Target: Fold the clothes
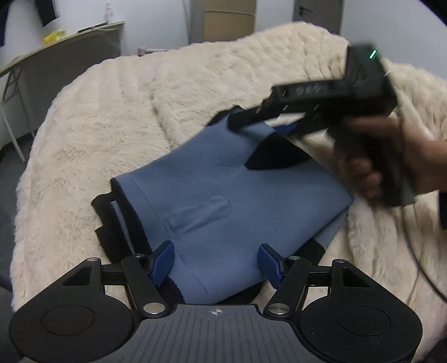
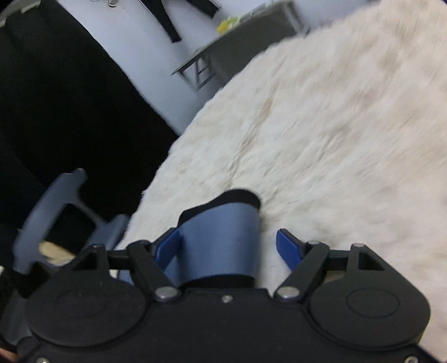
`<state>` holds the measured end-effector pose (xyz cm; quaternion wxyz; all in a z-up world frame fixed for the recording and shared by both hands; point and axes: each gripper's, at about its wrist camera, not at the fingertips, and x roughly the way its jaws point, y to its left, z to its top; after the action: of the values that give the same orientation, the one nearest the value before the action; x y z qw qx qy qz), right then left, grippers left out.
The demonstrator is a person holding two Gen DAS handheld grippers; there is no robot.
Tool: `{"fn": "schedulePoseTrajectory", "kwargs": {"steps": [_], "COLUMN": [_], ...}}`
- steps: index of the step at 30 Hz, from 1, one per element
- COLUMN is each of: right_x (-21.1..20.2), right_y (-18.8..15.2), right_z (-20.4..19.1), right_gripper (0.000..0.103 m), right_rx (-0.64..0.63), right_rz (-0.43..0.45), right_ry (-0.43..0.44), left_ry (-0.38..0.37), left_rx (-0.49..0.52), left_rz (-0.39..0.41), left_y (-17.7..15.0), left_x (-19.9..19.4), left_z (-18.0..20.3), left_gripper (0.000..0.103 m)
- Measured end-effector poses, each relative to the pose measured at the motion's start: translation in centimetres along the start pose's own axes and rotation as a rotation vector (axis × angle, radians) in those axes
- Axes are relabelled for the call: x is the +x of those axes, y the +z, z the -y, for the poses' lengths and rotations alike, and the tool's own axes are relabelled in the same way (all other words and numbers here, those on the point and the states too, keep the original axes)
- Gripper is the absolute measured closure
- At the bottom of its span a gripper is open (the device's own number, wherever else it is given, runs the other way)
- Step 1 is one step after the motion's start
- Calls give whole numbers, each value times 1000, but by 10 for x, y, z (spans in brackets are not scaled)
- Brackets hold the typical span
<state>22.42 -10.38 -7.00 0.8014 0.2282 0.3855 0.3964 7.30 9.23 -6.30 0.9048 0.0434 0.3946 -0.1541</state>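
Observation:
A blue-grey pair of shorts with black trim [image 1: 223,192] lies folded on the cream fluffy blanket [image 1: 117,120]. My left gripper [image 1: 216,261] is open, its blue pads either side of the garment's near edge. My right gripper [image 1: 265,123] shows blurred in the left wrist view at the garment's far end, a fold of cloth lifted there. In the right wrist view the right gripper [image 2: 227,245] is open, with a blue cloth fold [image 2: 223,237] between the pads and against the left one.
A grey desk [image 1: 56,55] with a yellow item stands at the back left, also in the right wrist view [image 2: 237,53]. A door [image 1: 315,14] and a cabinet are behind the bed. A dark floor gap lies left of the blanket [image 2: 69,111].

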Motion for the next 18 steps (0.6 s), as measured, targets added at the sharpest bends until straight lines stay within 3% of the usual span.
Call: {"fn": "schedulePoseTrajectory", "kwargs": {"steps": [2, 4, 8, 10, 12, 14, 16, 18], "right_x": [13, 16, -10, -31, -53, -68, -61, -59], "right_y": [6, 15, 32, 46, 62, 75, 81, 79], "right_z": [6, 3, -7, -2, 13, 25, 38, 39], "right_gripper": [32, 84, 86, 86, 85, 77, 50, 50], "right_rx": [18, -11, -129, -139, -146, -173, -226, -274], "right_rz": [-34, -73, 3, 94, 174, 218, 139, 85], "right_ry": [68, 87, 109, 86, 10, -75, -258, -515], "left_ry": [1, 7, 7, -2, -9, -12, -14, -12], "left_rx": [-34, -64, -178, -243, -263, -279, -264, -246], "left_rz": [11, 17, 58, 96, 106, 111, 108, 102], "left_y": [-1, -12, -16, -17, -19, -20, -19, -17], "left_x": [-3, -18, -25, -28, -34, -36, -35, -35], "left_z": [-5, -10, -31, -43, -48, -50, -47, -44], "left_gripper": [40, 39, 38, 38, 38, 38, 37, 37]}}
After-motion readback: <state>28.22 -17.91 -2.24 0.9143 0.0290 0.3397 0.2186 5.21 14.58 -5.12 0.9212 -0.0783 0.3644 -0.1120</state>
